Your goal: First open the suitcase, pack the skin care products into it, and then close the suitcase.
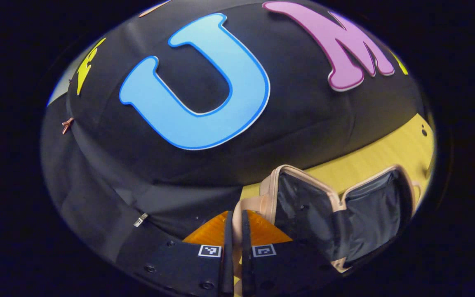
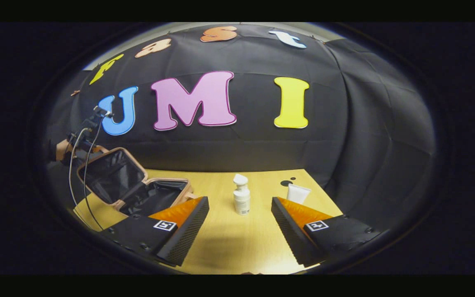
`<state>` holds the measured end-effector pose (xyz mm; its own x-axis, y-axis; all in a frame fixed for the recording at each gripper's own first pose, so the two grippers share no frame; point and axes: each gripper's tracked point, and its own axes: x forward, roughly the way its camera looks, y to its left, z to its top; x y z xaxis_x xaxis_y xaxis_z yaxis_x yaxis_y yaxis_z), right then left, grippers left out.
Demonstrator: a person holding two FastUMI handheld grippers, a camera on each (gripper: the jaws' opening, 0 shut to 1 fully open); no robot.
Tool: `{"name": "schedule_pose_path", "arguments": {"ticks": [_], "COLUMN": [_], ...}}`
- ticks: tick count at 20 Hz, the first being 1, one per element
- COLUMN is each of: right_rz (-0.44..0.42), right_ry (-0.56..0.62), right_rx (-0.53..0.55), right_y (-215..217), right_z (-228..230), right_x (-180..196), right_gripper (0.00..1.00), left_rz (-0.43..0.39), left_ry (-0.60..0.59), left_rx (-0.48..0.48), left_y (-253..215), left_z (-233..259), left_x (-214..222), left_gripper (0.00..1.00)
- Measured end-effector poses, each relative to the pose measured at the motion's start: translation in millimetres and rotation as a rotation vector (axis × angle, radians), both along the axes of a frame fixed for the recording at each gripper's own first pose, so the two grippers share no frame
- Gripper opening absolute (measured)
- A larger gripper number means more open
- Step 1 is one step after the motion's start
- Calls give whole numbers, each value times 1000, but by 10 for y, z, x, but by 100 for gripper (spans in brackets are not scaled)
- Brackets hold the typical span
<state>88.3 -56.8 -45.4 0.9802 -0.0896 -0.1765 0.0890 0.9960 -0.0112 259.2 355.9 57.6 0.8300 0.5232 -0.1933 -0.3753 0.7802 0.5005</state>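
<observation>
Suitcase (image 2: 132, 185) lies open on the worktop (image 2: 229, 243), lid propped up at a slant, dark lining showing in both halves. Left gripper (image 1: 237, 247) sits at the lid's pale rim (image 1: 258, 202): fingers nearly together, a strip of that rim in the thin gap; looks like a pinch on the edge, though actual contact is hard to confirm. From the right gripper view, a hand holds that tool behind the raised lid.

Right gripper (image 2: 239, 222) hangs over the worktop with fingers spread wide, nothing between them. Pump bottle (image 2: 241, 200) stands upright to the right of the suitcase, just beyond the open fingers. White tube (image 2: 298, 193) is farther right again, near the back edge.

Judgement: opening is done or nearly so; packing comes next. Good form: steady the lid, bring the right fingers squarely around the bottle's body, below the pump head, so it doesn't tip.

Worktop is pale yellow wood, with small dark spots near the tube. Black cloth wall closes in behind and to the side.
</observation>
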Motion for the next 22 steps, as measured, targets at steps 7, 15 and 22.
{"name": "schedule_pose_path", "arguments": {"ticks": [7,15,22], "right_rz": [-66,-63,-136], "right_ry": [5,1,-34], "right_rx": [-114,-185,-144], "right_y": [-176,-117,-247], "right_z": [-74,-181,-34], "right_x": [113,103,-269], "right_gripper": [97,97,97], "left_rz": [43,13,-108], "left_ry": [135,226,45], "left_rx": [-316,-152,-215], "left_y": [934,1176,609], "left_z": [-1465,-1655,-864], "left_x": [420,454,12], "left_gripper": [13,16,90]}}
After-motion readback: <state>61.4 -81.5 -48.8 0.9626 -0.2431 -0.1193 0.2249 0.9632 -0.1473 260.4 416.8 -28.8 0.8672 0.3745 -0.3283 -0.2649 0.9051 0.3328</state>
